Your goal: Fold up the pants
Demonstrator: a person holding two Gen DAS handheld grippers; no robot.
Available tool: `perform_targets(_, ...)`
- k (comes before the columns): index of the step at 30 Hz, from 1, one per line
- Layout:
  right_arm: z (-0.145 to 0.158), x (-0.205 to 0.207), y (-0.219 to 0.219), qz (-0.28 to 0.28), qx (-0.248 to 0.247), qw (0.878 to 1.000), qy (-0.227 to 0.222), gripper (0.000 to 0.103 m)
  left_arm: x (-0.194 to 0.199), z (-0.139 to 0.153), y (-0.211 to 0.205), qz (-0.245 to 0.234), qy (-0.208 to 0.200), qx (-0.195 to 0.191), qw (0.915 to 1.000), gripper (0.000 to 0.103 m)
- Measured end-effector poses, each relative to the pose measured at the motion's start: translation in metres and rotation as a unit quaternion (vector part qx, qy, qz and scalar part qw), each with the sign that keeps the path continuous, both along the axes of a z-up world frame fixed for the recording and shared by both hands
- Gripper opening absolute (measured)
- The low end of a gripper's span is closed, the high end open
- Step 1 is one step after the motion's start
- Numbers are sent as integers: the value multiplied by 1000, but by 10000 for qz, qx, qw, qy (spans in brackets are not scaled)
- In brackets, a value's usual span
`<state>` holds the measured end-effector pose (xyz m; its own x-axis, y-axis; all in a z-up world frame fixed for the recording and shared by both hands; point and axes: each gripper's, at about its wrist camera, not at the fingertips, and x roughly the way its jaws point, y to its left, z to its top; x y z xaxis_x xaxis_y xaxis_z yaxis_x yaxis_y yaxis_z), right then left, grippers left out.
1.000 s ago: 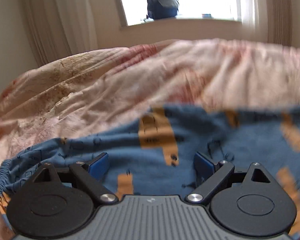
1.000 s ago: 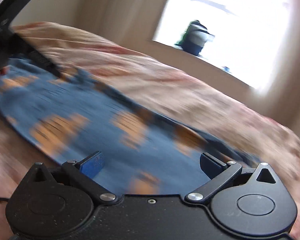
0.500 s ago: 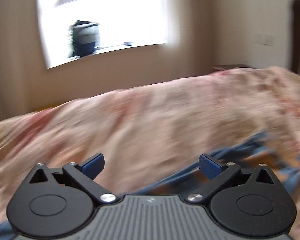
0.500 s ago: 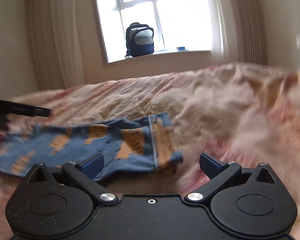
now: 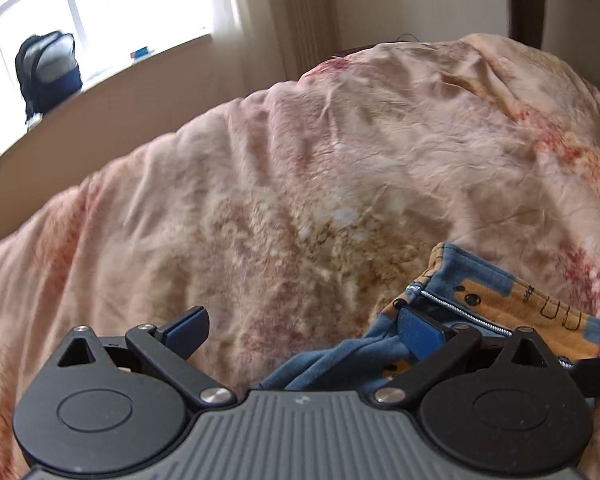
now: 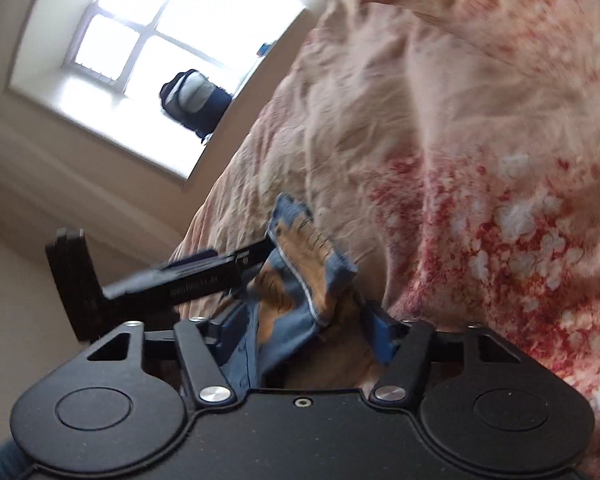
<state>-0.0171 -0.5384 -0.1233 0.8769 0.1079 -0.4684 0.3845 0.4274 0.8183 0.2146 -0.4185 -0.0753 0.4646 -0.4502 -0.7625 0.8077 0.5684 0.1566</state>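
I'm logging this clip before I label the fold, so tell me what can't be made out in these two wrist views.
- Pants: in the left wrist view the left gripper body hides all but one hem corner, so the fold state is unknown.
- Right gripper: in the right wrist view bunched, blurred cloth fills its open fingers; whether they grip it is unclear.
- Backpack on the sill: backlit by the window and blurred, so no detail shows.

The pants (image 5: 496, 300) lay on the bed (image 5: 300, 184). A backpack (image 5: 46, 72) sat on the windowsill (image 5: 148, 58) behind the bed.
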Motion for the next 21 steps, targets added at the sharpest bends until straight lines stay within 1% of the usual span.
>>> perform_targets(1,-2,2,-2,-60,94,9999,50,39,2,1,1,45,54,-26,10000,103)
perform_targets(2,-5,3,-3,-125,176,9997,110,20,3,1,3,88,82,-40,9999,103)
perform_targets(3,-8,2,-5,-173,216,9995,127,15,4,4,3,119,93,-56,9999,102)
perform_targets(4,-8,-1,-5,-259,162,9995,54,14,4,7,5,133,116,-109,9998,102)
perform_targets(5,-3,-5,-4,-334,-68,9994,-17,13,4,12,6,145,139,-180,9996,102)
perform_targets(7,17,-11,5,-345,-946,9948,-184,12,4,25,6,197,181,-357,9990,102)
perform_targets(8,25,-13,11,-302,-1287,9909,-251,12,3,31,6,195,231,-463,9985,102)
perform_targets(10,34,-13,21,-162,-1792,9834,-212,12,2,40,4,151,328,-592,9976,102)
perform_targets(11,32,-10,24,-72,-1923,9813,-83,12,1,41,1,121,353,-582,9976,102)
perform_targets(12,24,-7,25,-8,-1951,9807,96,12,0,42,-1,73,360,-538,9979,102)
perform_targets(13,13,-6,24,21,-1851,9824,234,12,-2,40,-2,9,358,-485,9982,101)
perform_targets(14,3,-7,21,2,-1657,9859,245,12,-3,38,-4,-90,344,-411,9985,99)
perform_targets(15,-2,-10,19,-55,-1537,9880,161,12,-5,33,-5,-170,319,-315,9989,96)
perform_targets(16,-3,-12,19,-70,-1497,9887,101,12,-6,27,-8,-226,262,-168,9993,95)
perform_targets(17,-2,-14,19,-62,-1512,9885,75,13,-6,20,-10,-231,197,20,9995,88)
perform_targets(18,-3,-14,21,-49,-1545,9880,69,13,-5,12,-12,-219,188,186,9994,78)
perform_targets(19,-4,-16,21,-43,-1568,9876,60,13,-3,6,-13,-253,321,239,9989,74)
perform_targets(20,-4,-15,21,-42,-1575,9875,52,14,-1,5,-11,-313,506,127,9981,68)
perform_targets(21,-5,-14,20,-48,-1573,9875,49,14,-1,6,-9,-359,632,-30,9973,67)
